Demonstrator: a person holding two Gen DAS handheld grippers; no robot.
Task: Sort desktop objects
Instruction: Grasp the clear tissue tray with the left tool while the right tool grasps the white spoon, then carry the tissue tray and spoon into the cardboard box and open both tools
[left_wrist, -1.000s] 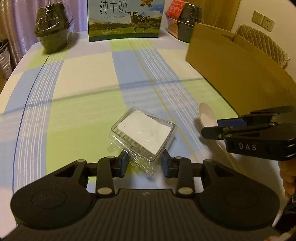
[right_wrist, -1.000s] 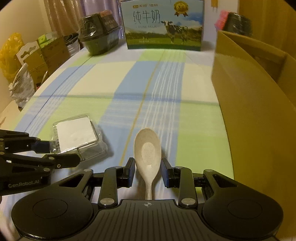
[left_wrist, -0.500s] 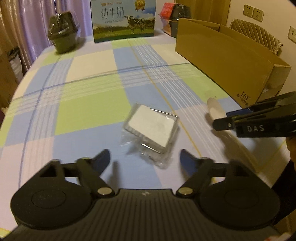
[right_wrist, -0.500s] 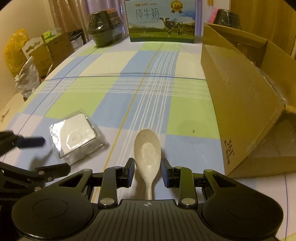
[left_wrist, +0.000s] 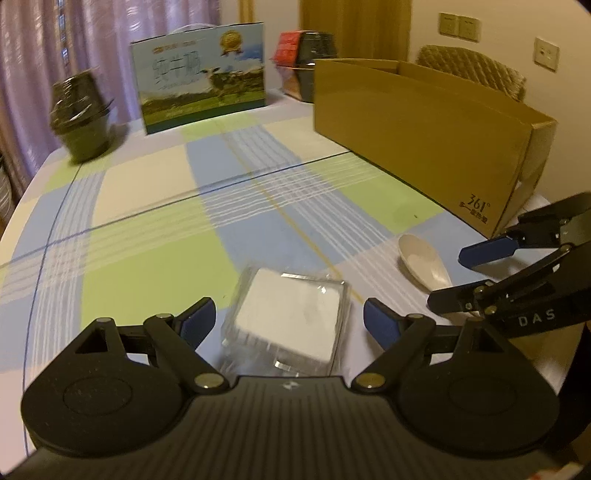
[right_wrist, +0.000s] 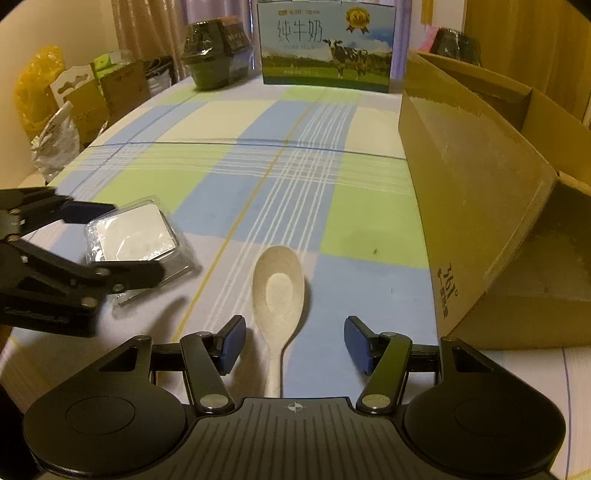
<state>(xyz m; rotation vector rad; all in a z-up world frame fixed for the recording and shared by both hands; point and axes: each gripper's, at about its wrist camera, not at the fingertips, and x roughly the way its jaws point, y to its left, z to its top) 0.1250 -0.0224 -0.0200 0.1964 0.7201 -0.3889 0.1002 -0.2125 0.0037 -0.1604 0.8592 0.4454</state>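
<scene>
**Claws spread over a spoon and a wrapped packet beside an open box**

Tabletop (right_wrist: 229, 122) under a checked cloth of blue, green and cream fills both views. On its right side sits a long cardboard box (right_wrist: 469, 192), open at the top and standing close to the work, most likely the place the loose things are meant to go. At the far edge a milk carton (right_wrist: 325, 44) printed with a cow stands upright, with a dark stack of bowls (right_wrist: 212, 59) to its left; both are well apart from the action and look like bystanders.

Nearer the camera lie the two things to sort. A flat white packet in clear plastic wrap (left_wrist: 291, 321) rests on the cloth, sitting between the blue pads of the left claw (left_wrist: 284, 323), whose jaws are spread wide on either side without touching it. That straddle suggests a pick-up being lined up across the packet's width.

A pale spoon (right_wrist: 279, 291) lies just beside the box, bowl pointing away, handle towards the right claw (right_wrist: 291, 345). This claw is also released, jaws apart, with the thin handle running between them, so closing would pinch the narrowest, easiest part.

Nothing is lifted yet.
</scene>
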